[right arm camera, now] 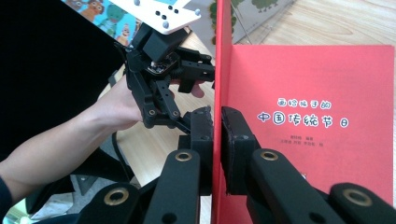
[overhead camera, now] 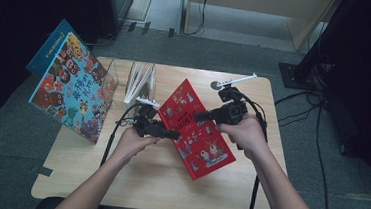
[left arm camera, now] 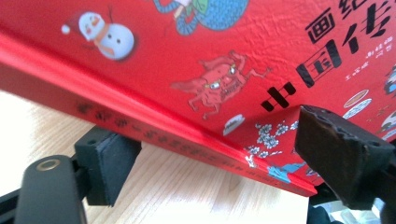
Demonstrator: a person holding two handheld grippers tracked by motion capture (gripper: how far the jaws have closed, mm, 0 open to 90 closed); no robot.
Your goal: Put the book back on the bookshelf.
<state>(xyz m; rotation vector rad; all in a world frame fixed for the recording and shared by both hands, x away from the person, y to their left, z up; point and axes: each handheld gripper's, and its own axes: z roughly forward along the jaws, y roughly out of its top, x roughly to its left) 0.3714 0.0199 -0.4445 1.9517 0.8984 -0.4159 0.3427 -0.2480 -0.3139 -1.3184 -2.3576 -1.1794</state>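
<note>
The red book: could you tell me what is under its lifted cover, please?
Under the cover, pinched by the right gripper, a red title page with white characters shows. The pages beneath are covered.

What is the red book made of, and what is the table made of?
The red book looks like stiff cardboard with a slightly glossy printed cover; in the left gripper view its surface shows a fine wrinkled texture and its edge is thick. The table seems to be pale wood or wood-look board, with faint grain lines and a matt finish.

The red book's [right arm camera: 322, 107] opened inside page reads 画给孩子的 above 中国传统节日 in white (smaller lines beneath are illegible); its cover [left arm camera: 261, 51] shows large black characters, partly cut off.
</note>
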